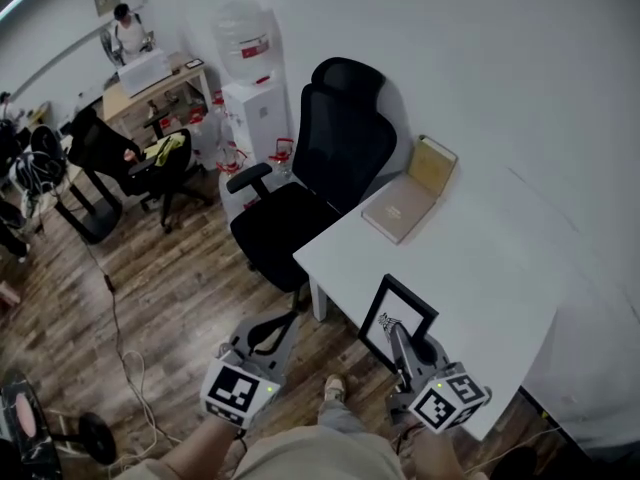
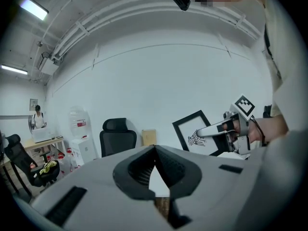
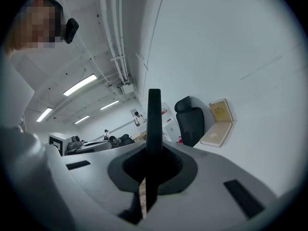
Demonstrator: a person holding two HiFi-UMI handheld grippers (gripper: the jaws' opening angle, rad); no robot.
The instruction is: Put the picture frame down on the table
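Observation:
A black picture frame with a white sheet and a small dark drawing is held over the near left part of the white table. My right gripper is shut on its lower edge. In the right gripper view the frame stands edge-on between the jaws of that gripper. The left gripper view shows the frame tilted, with the right gripper on it. My left gripper hangs left of the table over the floor, shut with nothing in it.
An open tan book leans against the wall at the table's far end. A black office chair stands by the table's left side. Beyond it are a water dispenser, more chairs and a desk with a person. Cables lie on the wood floor.

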